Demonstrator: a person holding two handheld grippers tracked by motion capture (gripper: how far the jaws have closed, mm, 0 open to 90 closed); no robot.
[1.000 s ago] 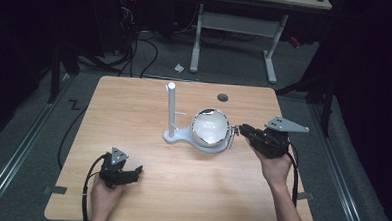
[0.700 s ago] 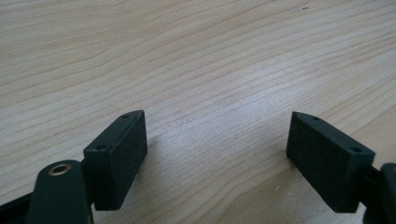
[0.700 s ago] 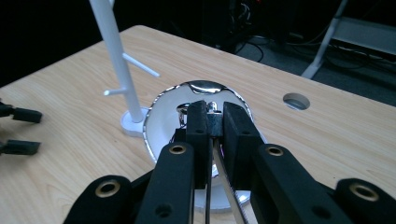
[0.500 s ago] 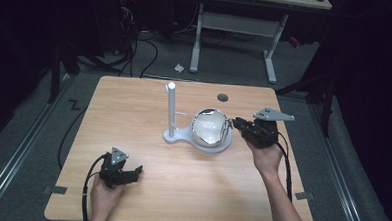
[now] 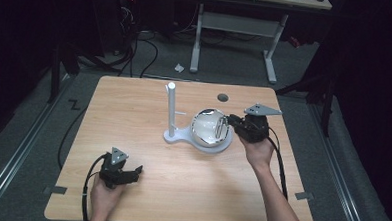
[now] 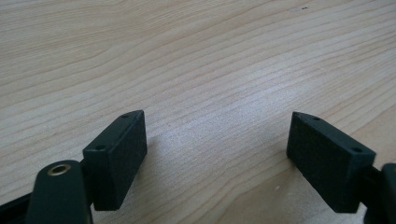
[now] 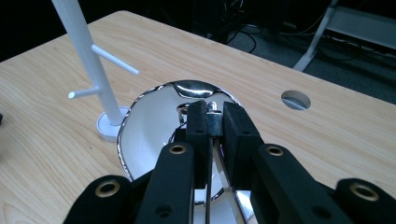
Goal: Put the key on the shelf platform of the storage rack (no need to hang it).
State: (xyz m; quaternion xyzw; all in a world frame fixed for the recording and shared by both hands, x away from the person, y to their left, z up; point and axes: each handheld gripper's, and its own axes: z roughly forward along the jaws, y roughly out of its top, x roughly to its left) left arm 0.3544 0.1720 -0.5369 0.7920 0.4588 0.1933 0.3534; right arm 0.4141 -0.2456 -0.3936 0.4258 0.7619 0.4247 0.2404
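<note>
The right tongs (image 7: 212, 122) are clamped on a thin metal utensil (image 7: 214, 122), its shiny end pinched between the two black pads with almost no gap left, and thin metal wires run down from that end between the jaws toward the camera (what kind of utensil it is I cannot tell from either view). In the right gripper view the clamped piece sits over the open mouth of a polished steel bowl (image 7: 154, 116), whose mirrored rim curves round just ahead of the pads. In the high view the right tongs (image 5: 229, 123) reach in from the right side of the worktop (image 5: 133, 118) to the bowl's (image 5: 205, 131) right rim, and the utensil (image 5: 221, 127) shows as pale wires leaning inside the bowl. The bowl rests on the round end of a white stand (image 5: 175, 135), near the middle of the worktop; the stand's upright post (image 5: 170, 107) rises just left of the bowl, with short pegs sticking out from it, and the post (image 7: 88, 56) stands beside the bowl in the right gripper view too. The left tongs (image 6: 215, 154) stand wide apart, holding nothing, their pads hovering close over bare wood grain. In the high view the left tongs (image 5: 135, 172) lie at the near left part of the worktop, well apart from the bowl and stand.
</note>
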